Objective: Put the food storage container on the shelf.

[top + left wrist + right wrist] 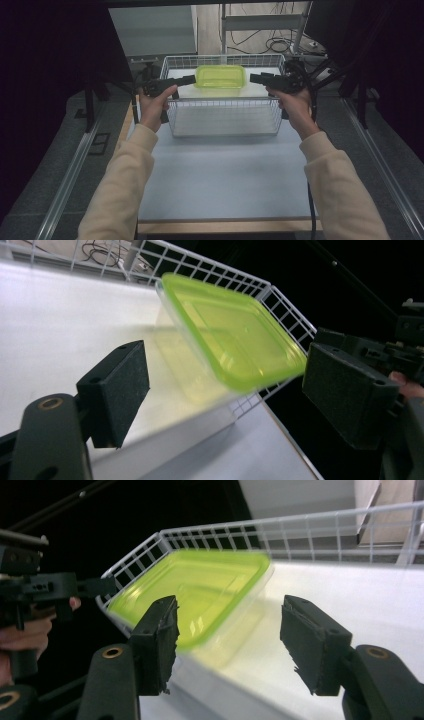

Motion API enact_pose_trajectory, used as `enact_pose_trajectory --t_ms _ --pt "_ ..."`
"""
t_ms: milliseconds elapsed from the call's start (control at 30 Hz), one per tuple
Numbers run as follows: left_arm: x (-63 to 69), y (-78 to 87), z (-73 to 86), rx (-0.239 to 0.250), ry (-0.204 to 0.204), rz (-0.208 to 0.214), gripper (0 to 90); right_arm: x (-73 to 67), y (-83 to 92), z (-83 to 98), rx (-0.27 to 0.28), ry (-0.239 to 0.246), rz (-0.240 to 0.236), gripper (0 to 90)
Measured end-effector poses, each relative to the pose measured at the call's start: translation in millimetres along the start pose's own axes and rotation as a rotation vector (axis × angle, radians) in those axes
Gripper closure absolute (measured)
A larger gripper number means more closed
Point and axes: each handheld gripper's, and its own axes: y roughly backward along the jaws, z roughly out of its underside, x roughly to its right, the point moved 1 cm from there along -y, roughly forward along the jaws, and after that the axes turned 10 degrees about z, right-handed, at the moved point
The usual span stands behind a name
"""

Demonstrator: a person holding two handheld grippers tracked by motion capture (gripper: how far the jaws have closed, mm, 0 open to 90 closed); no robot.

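Green-lidded container is what I am working on, and I judge the job barely begun: nothing is grasped yet, and the whole grip and lift, or whatever handling follows, is left to do. Starting from my left gripper, its jaws stand spread apart with nothing between them; in the left gripper view the two black pads frame the container, which looks blurred there, so I cannot say whether a pad touches it. From above, that gripper's tip sits just beside the container's left end. My right gripper is likewise released, its jaws wide and bare in the right gripper view, with the container ahead of them and a little toward the left jaw; from above, its tip is near the container's right end, apart from it. So the container lies between the two grippers, each coming at one short end. Taking the wire basket as my landmark: the container sits inside it, toward its far wall and roughly centred between its side walls, resting on the basket's pale floor. Both grippers reach in over the basket's side walls, my hands staying just outside its near corners. The basket itself stands at the far end of the pale table top, and the near half of the basket holds nothing I can see.
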Motion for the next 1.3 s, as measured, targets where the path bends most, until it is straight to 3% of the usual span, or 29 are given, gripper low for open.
enact_pose_trajectory --t_ms 233,367,400,433,500,600,700,867,933,1100,1300 --pt "12.1 21.3 43.0 -0.041 -0.051 0.026 18.5 -6.9 26.4 30.1 -0.015 0.098 -0.018 37.5" --pt "18.4 31.9 75.5 -0.068 -0.085 0.030 18.7 -7.8 40.2 55.8 -0.031 0.141 -0.038 36.4" --pt "19.4 33.9 83.7 -0.072 -0.086 0.036 18.7 -7.7 46.4 69.2 -0.038 0.159 -0.041 36.0" --pt "19.9 35.9 92.1 -0.077 -0.089 0.042 18.7 -7.7 46.4 69.2 -0.038 0.159 -0.041 36.0" --pt "19.9 39.3 108.8 -0.093 -0.090 0.045 18.9 -7.4 51.7 82.8 -0.040 0.161 -0.052 34.8" --pt "18.7 43.5 133.8 -0.117 -0.092 0.042 19.3 -7.2 59.1 112.0 -0.049 0.202 -0.058 31.9" --pt "17.2 49.3 157.6 -0.135 -0.093 0.044 19.4 -6.7 62.9 126.8 -0.053 0.208 -0.065 30.7" --pt "14.8 55.6 191.0 -0.181 -0.133 0.002 19.4 -3.3 71.3 167.4 -0.073 0.211 -0.083 29.3" --pt "13.2 55.7 202.2 -0.191 -0.129 0.002 19.4 -1.8 72.3 182.7 -0.085 0.221 -0.080 28.7" --pt "10.1 52.2 216.2 -0.220 -0.125 -0.013 19.4 2.3 71.7 210.2 -0.123 0.231 -0.066 28.6" --pt "10.0 53.8 215.3 -0.204 -0.120 -0.017 19.6 3.4 74.4 211.7 -0.106 0.228 -0.061 27.4"
